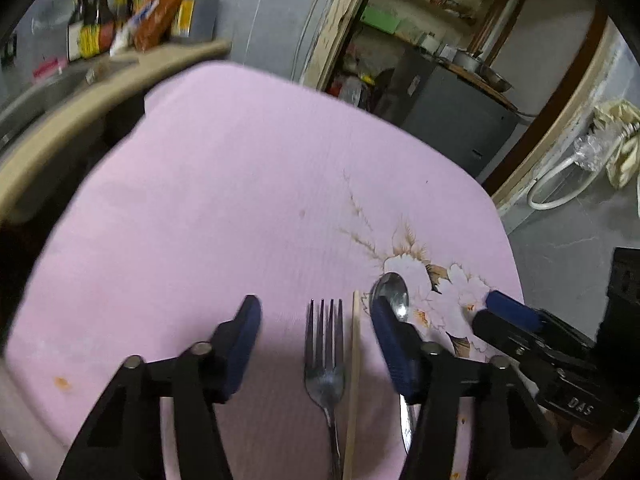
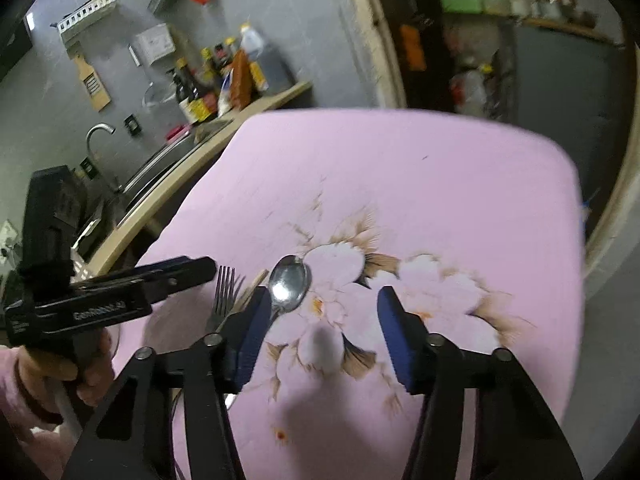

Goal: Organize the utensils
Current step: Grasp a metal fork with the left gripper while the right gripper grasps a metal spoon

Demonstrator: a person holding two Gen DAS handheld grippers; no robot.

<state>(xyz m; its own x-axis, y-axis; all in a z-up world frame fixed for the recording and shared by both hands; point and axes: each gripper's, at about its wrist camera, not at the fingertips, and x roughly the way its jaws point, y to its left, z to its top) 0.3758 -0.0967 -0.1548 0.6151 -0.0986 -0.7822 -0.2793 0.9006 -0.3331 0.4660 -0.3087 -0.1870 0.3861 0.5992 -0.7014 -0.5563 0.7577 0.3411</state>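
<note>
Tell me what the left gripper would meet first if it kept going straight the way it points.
Most likely the fork: it lies between the open fingers of the left gripper, with a wooden chopstick just beside it on the pink tablecloth. Depth is unclear, so it may touch cloth first.

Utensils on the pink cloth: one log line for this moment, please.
left gripper: open over fork | right gripper: open, empty | spoon, chopsticks: on cloth
</note>
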